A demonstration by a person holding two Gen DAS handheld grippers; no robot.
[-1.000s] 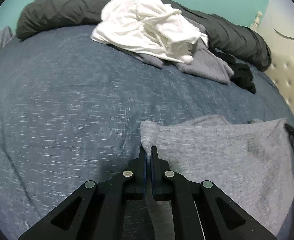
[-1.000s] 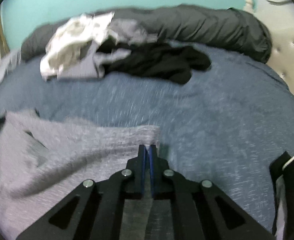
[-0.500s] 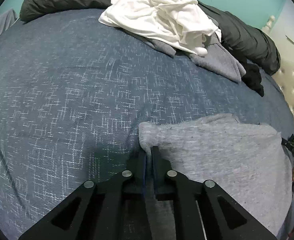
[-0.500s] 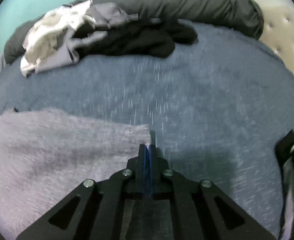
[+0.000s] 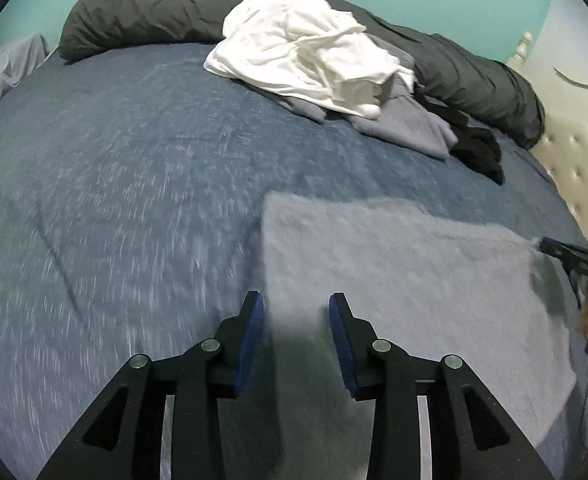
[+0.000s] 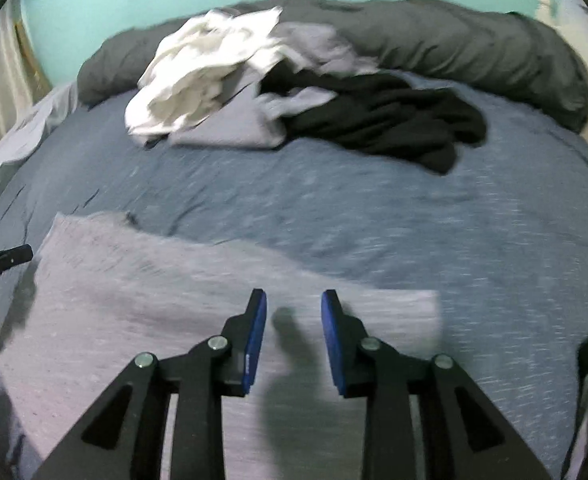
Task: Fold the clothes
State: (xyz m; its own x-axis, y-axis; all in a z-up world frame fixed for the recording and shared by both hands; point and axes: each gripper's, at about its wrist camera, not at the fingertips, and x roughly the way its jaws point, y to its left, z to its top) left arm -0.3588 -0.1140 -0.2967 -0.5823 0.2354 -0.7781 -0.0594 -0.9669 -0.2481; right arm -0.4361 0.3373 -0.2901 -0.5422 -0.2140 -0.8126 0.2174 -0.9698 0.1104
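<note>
A light grey garment [image 5: 406,280] lies flat on the blue bed [image 5: 134,200]; it also shows in the right wrist view [image 6: 142,304]. My left gripper [image 5: 296,306] is open and empty, just above the garment's near left edge. My right gripper [image 6: 294,302] is open and empty, above the garment near its right corner. The right gripper also shows at the right edge of the left wrist view [image 5: 574,258]. The left gripper's tip shows at the left edge of the right wrist view [image 6: 4,260].
A heap of white [image 5: 306,56], grey [image 5: 406,120] and black [image 6: 382,124] clothes lies at the far side of the bed. A dark rolled duvet [image 5: 154,12] lines the teal wall. A tufted cream headboard [image 5: 574,160] stands on the right.
Both grippers have opened and let go of the grey garment, which now lies flat on the bed. Both have drawn back a little from its corners.
</note>
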